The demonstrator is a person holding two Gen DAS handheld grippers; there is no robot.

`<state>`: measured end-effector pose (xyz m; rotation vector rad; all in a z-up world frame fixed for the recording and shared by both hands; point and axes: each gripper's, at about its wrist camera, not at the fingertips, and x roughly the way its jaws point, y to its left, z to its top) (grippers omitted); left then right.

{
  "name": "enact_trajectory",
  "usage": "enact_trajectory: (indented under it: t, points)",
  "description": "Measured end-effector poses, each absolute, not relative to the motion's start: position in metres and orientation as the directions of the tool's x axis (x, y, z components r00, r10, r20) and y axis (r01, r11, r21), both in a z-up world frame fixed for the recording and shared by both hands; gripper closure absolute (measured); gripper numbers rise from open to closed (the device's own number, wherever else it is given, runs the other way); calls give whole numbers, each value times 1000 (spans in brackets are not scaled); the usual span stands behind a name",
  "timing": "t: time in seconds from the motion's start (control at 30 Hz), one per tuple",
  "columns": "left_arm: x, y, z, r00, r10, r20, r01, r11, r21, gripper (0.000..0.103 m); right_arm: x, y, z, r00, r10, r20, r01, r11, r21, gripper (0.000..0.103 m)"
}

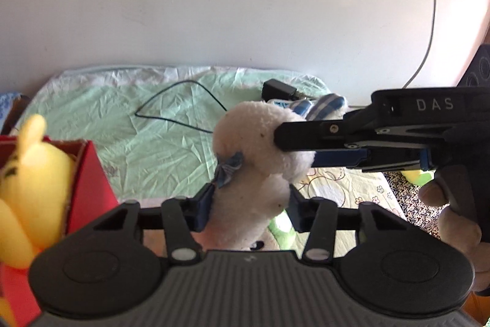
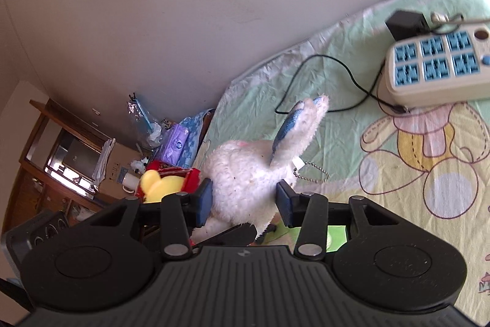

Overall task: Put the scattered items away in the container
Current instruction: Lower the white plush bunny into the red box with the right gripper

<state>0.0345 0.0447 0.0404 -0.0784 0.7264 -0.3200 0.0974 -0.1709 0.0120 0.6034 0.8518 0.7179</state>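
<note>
A white plush rabbit (image 1: 263, 143) with blue-striped ears and a blue bow is held above the bed by both grippers. My left gripper (image 1: 249, 206) is shut on its body. My right gripper (image 2: 243, 201) is shut on its head; it shows in the left wrist view (image 1: 294, 140) coming in from the right. The rabbit's ears (image 2: 301, 124) point away in the right wrist view. The red box (image 1: 92, 173) stands at the left and holds a yellow plush (image 1: 33, 170). Box and yellow plush (image 2: 162, 183) also show left of the rabbit in the right wrist view.
The bed has a green cartoon sheet (image 1: 147, 137). A beige power strip (image 2: 438, 66), a black adapter (image 2: 404, 23) and a thin black cable (image 2: 346, 72) lie near the wall. A green item (image 1: 283, 227) lies under the rabbit. Wooden furniture and clutter (image 2: 92, 155) stand beyond the bed's end.
</note>
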Motion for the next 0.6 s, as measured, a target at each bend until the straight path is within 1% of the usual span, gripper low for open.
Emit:
enact_trajectory:
  t: [0.37,0.5,0.6]
  points:
    - [-27,112,97,796,-329,-509,252,943,-216,54,56,-120,80,482,786,-387,-470,605,643,56]
    - [-43,144,104,818,-326,-474,253,944,-213,54,46,-83,95,484,784,-388,-506,613,607,56]
    - [-50,175,103,823,-318,-470,237,945,-224,54,42,-48,99,479,781,-400,-520,620,588,56]
